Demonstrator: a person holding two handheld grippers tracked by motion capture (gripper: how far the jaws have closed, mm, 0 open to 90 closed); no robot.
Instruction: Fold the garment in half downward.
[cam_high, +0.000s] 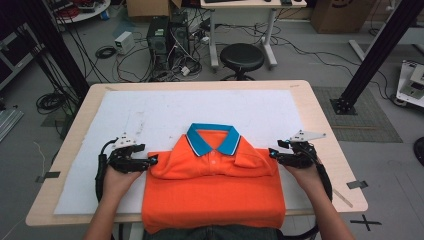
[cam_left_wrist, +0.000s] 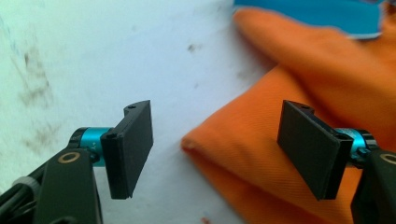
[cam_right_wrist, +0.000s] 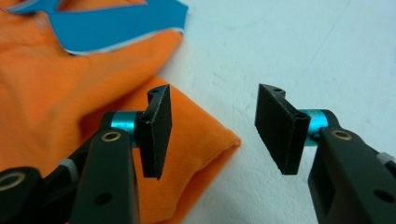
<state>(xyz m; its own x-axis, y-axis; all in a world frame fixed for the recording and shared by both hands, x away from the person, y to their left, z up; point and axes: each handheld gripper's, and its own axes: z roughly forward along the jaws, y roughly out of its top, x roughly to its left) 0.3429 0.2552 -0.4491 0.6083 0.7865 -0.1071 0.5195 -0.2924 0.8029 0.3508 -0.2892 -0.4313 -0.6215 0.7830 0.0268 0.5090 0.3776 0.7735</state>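
Note:
An orange polo shirt (cam_high: 215, 185) with a blue collar (cam_high: 212, 140) lies folded on the white mat (cam_high: 150, 110), its lower edge hanging over the table's near side. My left gripper (cam_high: 152, 160) sits at the shirt's left edge, open. In the left gripper view its jaws (cam_left_wrist: 217, 149) stand wide apart over a folded sleeve corner (cam_left_wrist: 261, 154) without pressing it. My right gripper (cam_high: 274, 154) is at the shirt's right edge, open as well. In the right gripper view its jaws (cam_right_wrist: 212, 130) straddle the edge of the orange fold (cam_right_wrist: 201, 140), with the pads apart from the cloth.
The mat covers most of a wooden table (cam_high: 320, 115). Beyond the far edge stand a black stool (cam_high: 242, 57), a computer tower (cam_high: 162, 37) and loose cables on the floor. Black frame posts (cam_high: 380, 50) rise at both sides.

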